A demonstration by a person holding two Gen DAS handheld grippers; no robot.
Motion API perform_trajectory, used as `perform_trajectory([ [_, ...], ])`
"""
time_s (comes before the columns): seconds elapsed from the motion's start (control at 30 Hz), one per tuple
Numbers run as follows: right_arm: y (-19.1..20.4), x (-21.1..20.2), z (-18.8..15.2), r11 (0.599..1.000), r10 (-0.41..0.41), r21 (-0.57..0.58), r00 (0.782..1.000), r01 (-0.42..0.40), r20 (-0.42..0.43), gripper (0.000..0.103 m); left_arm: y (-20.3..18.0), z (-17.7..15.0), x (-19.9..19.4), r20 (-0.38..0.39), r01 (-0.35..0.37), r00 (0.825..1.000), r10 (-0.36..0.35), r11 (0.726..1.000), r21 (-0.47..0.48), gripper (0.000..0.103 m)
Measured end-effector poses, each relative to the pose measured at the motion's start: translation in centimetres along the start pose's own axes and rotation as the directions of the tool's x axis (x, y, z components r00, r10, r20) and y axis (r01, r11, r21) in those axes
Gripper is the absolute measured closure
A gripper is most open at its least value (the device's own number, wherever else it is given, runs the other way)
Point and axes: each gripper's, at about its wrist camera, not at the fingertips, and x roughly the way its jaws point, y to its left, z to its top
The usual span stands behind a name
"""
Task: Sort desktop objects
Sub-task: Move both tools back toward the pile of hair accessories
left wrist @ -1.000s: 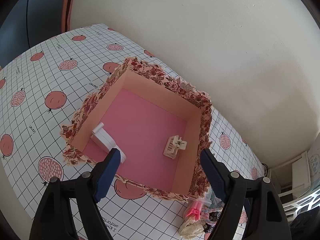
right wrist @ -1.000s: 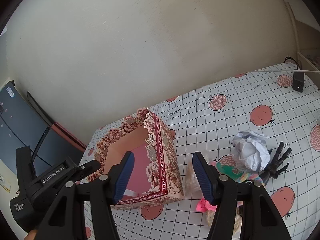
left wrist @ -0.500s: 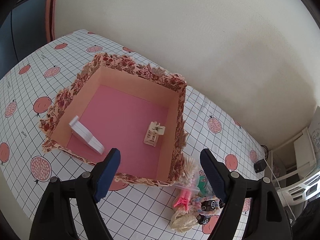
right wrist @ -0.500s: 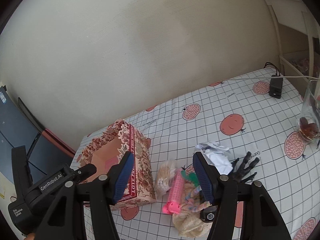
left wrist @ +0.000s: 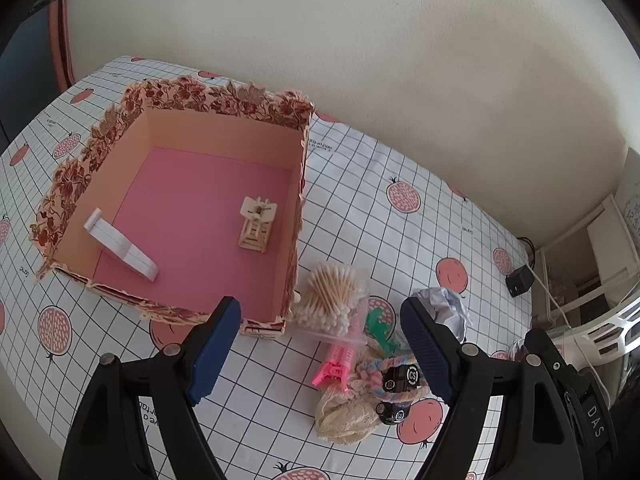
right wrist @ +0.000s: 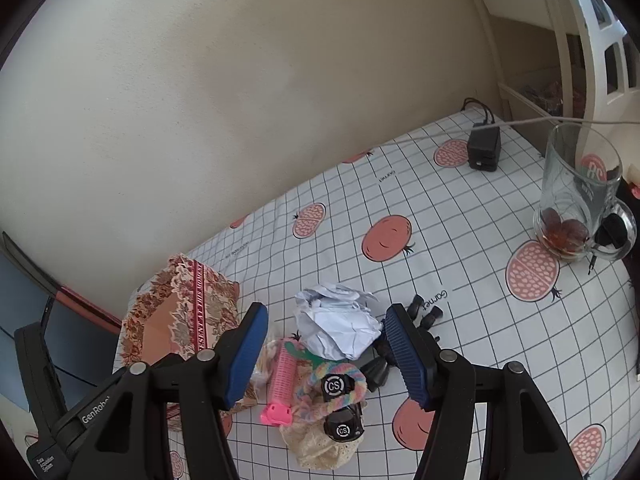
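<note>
A floral box (left wrist: 296,208) with a pink floor stands at the left and holds a white folded strip (left wrist: 120,246) and a small wooden model (left wrist: 256,226). Right of it lies a pile: a bag of cotton swabs (left wrist: 328,300), a pink roller (right wrist: 282,376), a rainbow hair tie (right wrist: 348,368), black round pieces (right wrist: 343,428), a lace cloth (left wrist: 348,416), crumpled paper (right wrist: 336,324) and a black claw clip (right wrist: 420,312). My left gripper (left wrist: 319,306) hangs open above the swabs. My right gripper (right wrist: 326,314) hangs open above the crumpled paper. Neither holds anything.
A glass mug (right wrist: 576,200) with dark fruit in it stands at the right. A black charger (right wrist: 484,148) with its cable sits by the wall. The table (right wrist: 400,200) wears a checked cloth with a pomegranate print. A white chair (left wrist: 608,328) stands beyond its right end.
Both grippers have travelled to the right, from over the floral box to over the pile. The box has slid to the left in both views. The jaws kept their width.
</note>
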Motion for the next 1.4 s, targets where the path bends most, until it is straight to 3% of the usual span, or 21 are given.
perform_trajectory([
  [0.23,-1.9,2.3,-0.9,0.996,-0.042,0.071,0.993,0.05,-0.11,0.038,-1.5,-1.3,1.0,-0.013,-0.073,0.997,0.074,0.995,0.062,0.016],
  [0.33,-2.5,2.7,-1.2,0.993,-0.034,0.106,0.991,0.048,-0.132,0.038,-1.6,-1.4,0.7,-0.009,-0.06,0.998,0.061,0.997,0.057,0.016],
  [0.43,-2.8,2.5,-1.1,0.992,-0.032,0.118,0.992,0.047,-0.124,0.038,-2.0,-1.3,0.3,-0.006,-0.007,1.0,0.008,0.998,0.062,0.016],
  [0.73,-2.4,1.6,-0.2,0.996,-0.025,0.085,0.997,0.031,-0.069,0.037,-3.9,-1.8,0.6,0.007,0.015,1.0,-0.016,0.991,0.135,0.016],
  [0.83,-1.9,1.5,0.0,0.998,-0.041,0.046,0.997,0.044,-0.059,0.026,-4.1,-2.0,0.6,0.015,0.026,0.999,-0.028,0.989,0.144,0.016],
  [1.0,-2.1,1.6,0.0,0.998,-0.027,0.054,0.999,0.03,-0.047,0.021,-4.4,-2.3,0.8,0.015,0.06,0.998,-0.063,0.986,0.157,0.016],
  [1.4,-4.5,3.0,-1.0,0.986,0.001,0.164,0.995,0.016,-0.1,0.014,-3.4,-3.7,3.6,-0.096,0.026,0.995,-0.014,0.992,0.122,0.016],
])
